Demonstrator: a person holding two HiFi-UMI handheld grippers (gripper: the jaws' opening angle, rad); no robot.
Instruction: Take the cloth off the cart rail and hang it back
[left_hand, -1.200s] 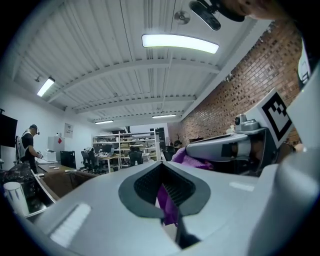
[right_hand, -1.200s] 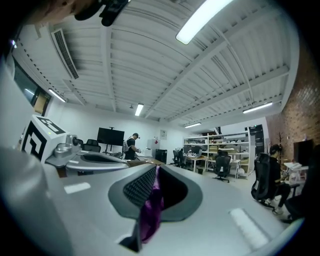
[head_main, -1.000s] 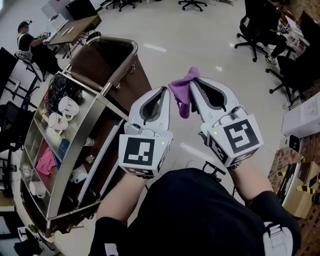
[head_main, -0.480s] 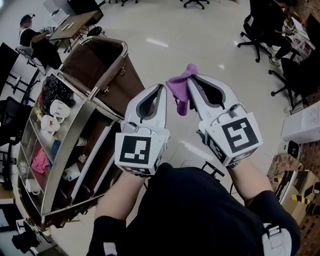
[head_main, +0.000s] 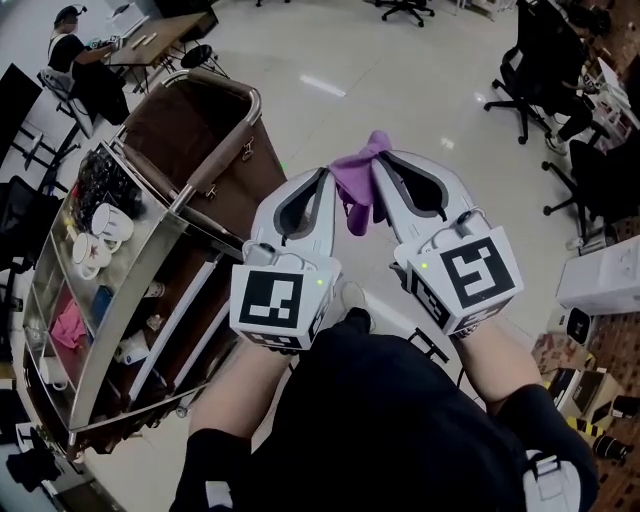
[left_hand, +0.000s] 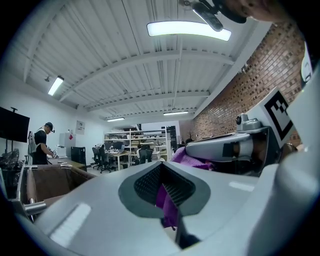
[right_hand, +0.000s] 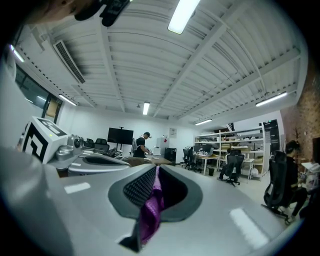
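Left hand-held gripper (head_main: 324, 175), right hand-held gripper (head_main: 379, 162), both clamped on crumpled, seemingly soft purple cloth (head_main: 356, 182)

Left tongs (head_main: 324, 176), right tongs (head_main: 380, 162), side by side, level, both clamped

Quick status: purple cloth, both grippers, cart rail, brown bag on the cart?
purple cloth: off the cart, bunched, held in the air by both grippers.
left gripper: shut on purple cloth.
right gripper: shut on purple cloth.
cart rail: bare, nothing hung on it.
brown bag: on the cart, open at the top.
pink cloth: lying on a cart shelf.
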